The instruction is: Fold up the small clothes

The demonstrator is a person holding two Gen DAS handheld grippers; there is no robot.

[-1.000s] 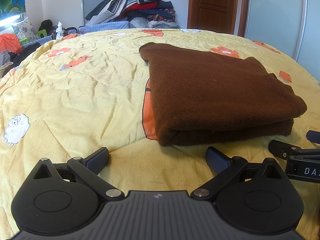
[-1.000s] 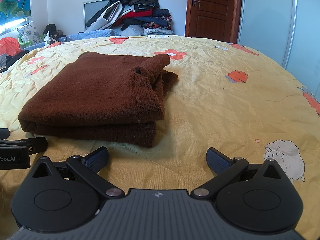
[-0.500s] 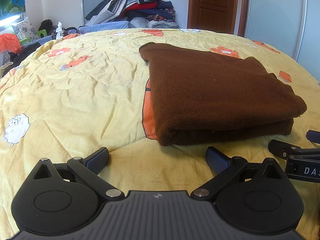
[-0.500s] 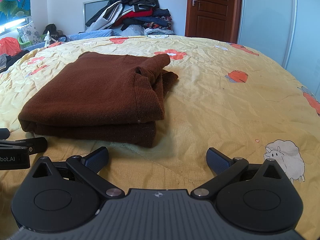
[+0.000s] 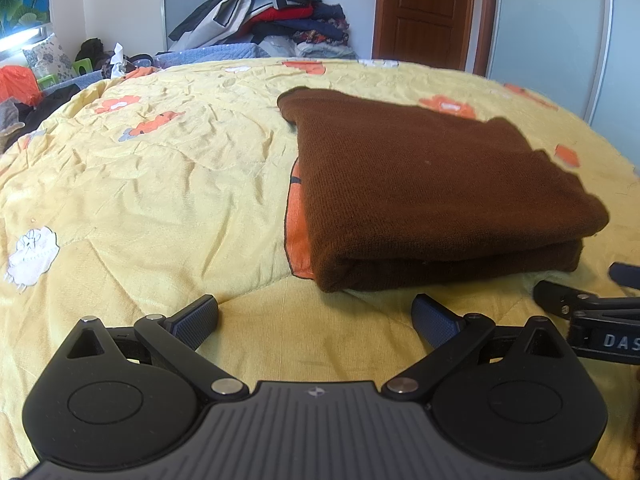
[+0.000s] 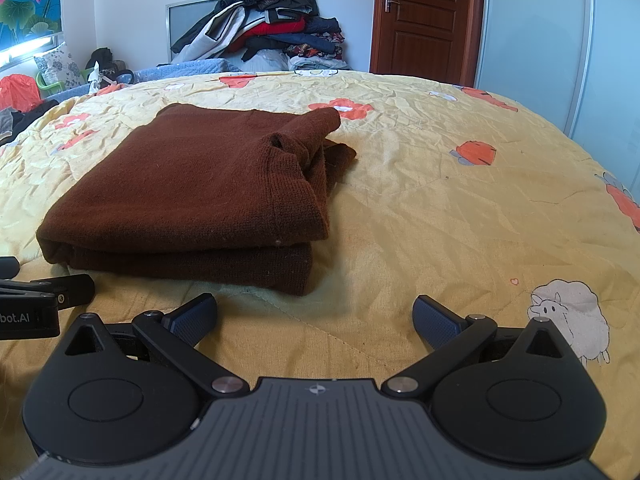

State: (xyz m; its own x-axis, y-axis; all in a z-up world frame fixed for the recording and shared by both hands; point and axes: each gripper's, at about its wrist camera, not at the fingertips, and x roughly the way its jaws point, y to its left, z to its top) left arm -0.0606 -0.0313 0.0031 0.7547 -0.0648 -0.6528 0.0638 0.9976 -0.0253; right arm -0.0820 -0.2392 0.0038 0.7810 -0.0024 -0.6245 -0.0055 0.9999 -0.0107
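Brown knit garment found folded into a thick rectangle on the yellow quilted bed, just ahead of both tools and touched by neither. Left hand-held gripper noted with fingers spread wide and empty, low over the bed before the near left corner of the fold. Right hand-held gripper likewise wide apart and empty, before the near right corner.

Judged soft, limp and moderately light; knit surface likely grippy rather than slick, not fragile, but prone to sagging and unfolding if lifted by a single layer. Best taken at the near folded edge, both layers pinched together, one tool per corner.

Left view alone showed the clean, closed left side of the fold and an orange print on the bed partly under it. Right view alone showed the untidy right side: ribbed hem uppermost, with loose bunched fabric behind, possibly a sleeve or collar, not determinable. Further tidying there judged possibly outstanding
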